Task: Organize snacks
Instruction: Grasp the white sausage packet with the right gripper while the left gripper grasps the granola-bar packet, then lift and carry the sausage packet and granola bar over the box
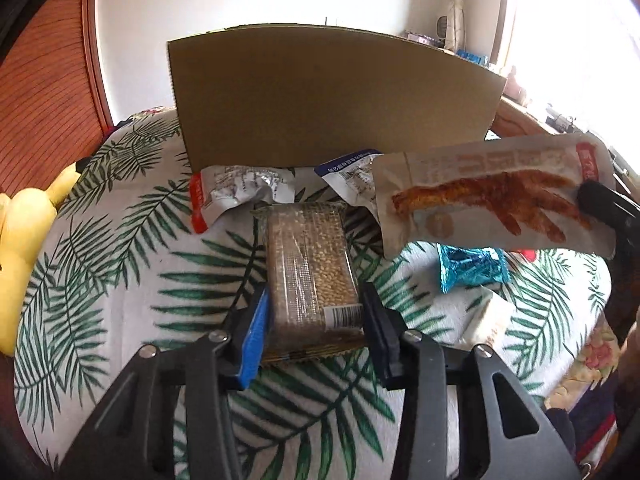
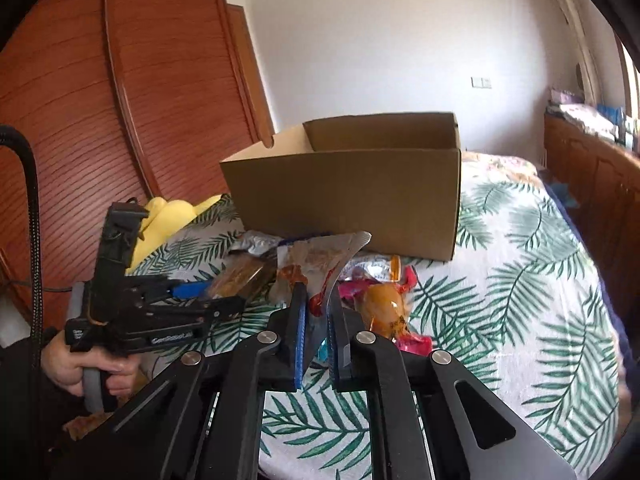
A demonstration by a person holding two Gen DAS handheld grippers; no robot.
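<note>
1. Two grippers, both of mine, are closed on snacks. My left gripper (image 1: pixel 314 320) has its jaws narrowed against the sides of the grain bar pack (image 1: pixel 308 276), which lies lengthwise toward the cardboard box (image 1: pixel 332 96).
2. My right gripper (image 2: pixel 318 320) is almost fully closed, pinching the chicken-foot snack packet (image 1: pixel 492 200) by one end and holding it raised above the leaf-print bedspread (image 1: pixel 120 280).
3. The remaining snacks sit in a cluster just before the box's near wall: a red-edged silver packet (image 1: pixel 236 194), a blue-edged white packet (image 1: pixel 348 176) and a teal wrapper (image 1: pixel 468 268). A pink-wrapped orange snack (image 2: pixel 384 304) lies just right of my right gripper.
4. The box is open at the top and sits toward the far end of the bed.
5. A yellow plush toy (image 1: pixel 24 240) rests at the bedspread's left edge; the right side of the bedspread (image 2: pixel 520 280) is bare.
</note>
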